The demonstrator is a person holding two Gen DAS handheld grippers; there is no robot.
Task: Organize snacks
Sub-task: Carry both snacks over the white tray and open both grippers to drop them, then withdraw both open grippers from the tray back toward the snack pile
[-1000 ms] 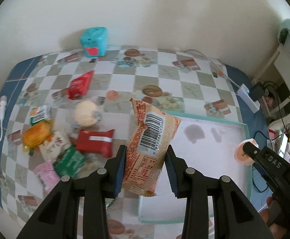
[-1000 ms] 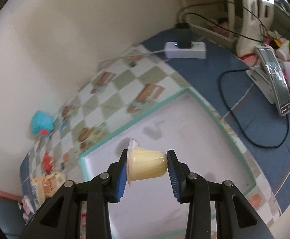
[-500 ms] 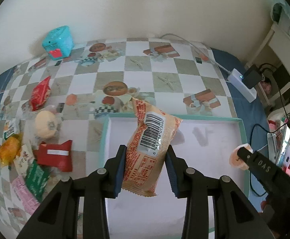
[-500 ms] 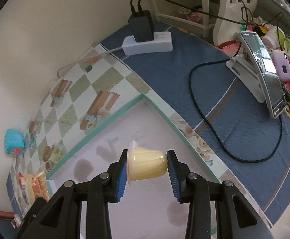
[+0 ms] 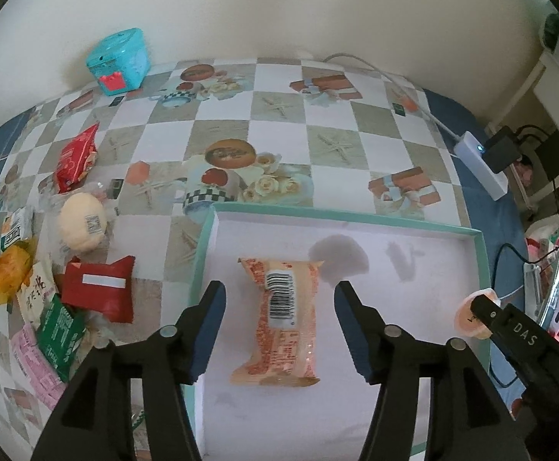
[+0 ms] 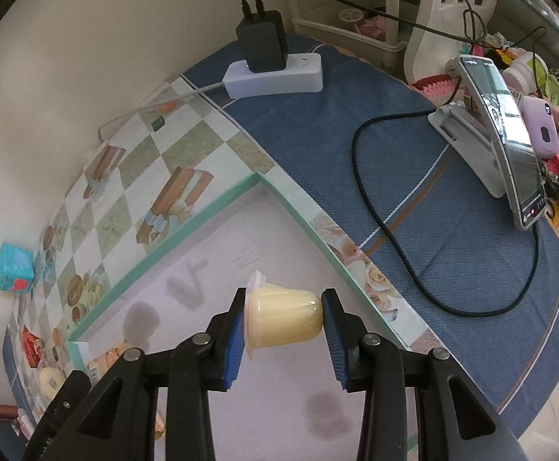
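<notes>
- The left gripper [image 5: 279, 322] is released: its two blue-padded fingers [image 5: 210, 330] stand wide apart, and nothing is between them.
- The orange snack packet [image 5: 279, 319] lies flat on the white floor of the tray [image 5: 356, 216], in the gap below the spread fingers and not touching either of them. Its barcode label faces up. It is nearer to the left wall of the tray than to the right wall.
- The right gripper [image 6: 284, 322] is clenched on the yellow jelly cup [image 6: 281, 320]. The cup lies on its side between the pads, with its foil lid toward the left pad, and it hangs over the tray near the far right corner.
- In the left wrist view the same cup [image 5: 471, 313] is seen at the right wall of the tray, held by the black tip of the right gripper.
- The tray [image 6: 187, 223] has a teal rim and stands on a checkered tablecloth [image 5: 279, 123].
- Other snacks are left of the tray, on the left edge of the table: a red square packet [image 5: 100, 288] just beside the tray's left wall, a round pale bun [image 5: 81, 226], a red bag [image 5: 75, 157], a green packet [image 5: 62, 326] and an orange packet [image 5: 8, 272].
- A teal box [image 5: 120, 61] stands at the far edge of the table, against the wall.
- A white power strip [image 6: 275, 75] with a black charger [image 6: 262, 40] lies on the blue cloth, beyond the far right corner of the tray.
- A phone on a stand [image 6: 510, 134] is at the right edge of the table.
</notes>
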